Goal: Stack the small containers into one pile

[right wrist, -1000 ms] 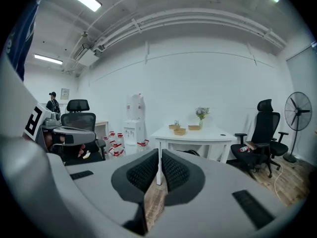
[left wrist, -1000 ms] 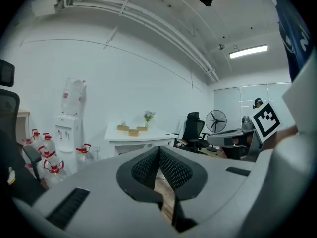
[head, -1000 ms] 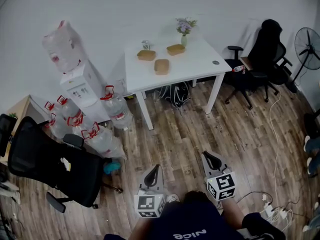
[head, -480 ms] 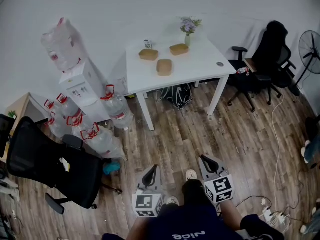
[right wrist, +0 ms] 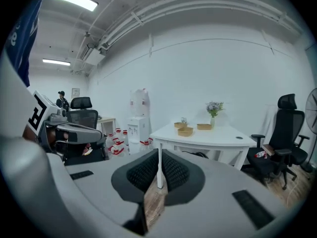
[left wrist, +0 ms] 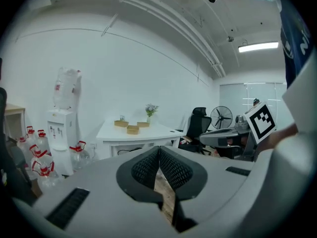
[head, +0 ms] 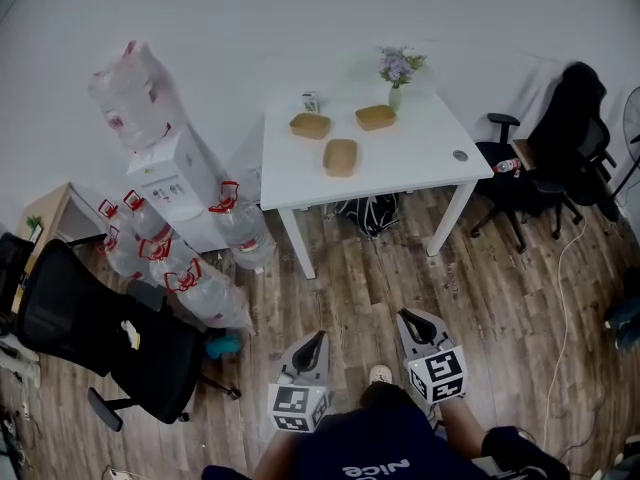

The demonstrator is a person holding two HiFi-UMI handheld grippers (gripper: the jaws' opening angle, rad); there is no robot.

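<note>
Black ribbed fingers of the left gripper (left wrist: 159,149) and right gripper (right wrist: 159,153) are pressed together, nothing between them, above the wooden floor (head: 350,268). Three brown small containers (head: 340,157) lie unstacked, well ahead, on the white table (head: 420,153), toward its far edge.

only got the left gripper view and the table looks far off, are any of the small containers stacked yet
observer: No. From the head view, the three small containers lie apart on the white table, none inside another.
operator: ok and the other side, carrying anything
observer: No. In its own view, the right gripper has its jaws shut with nothing between them.
</note>
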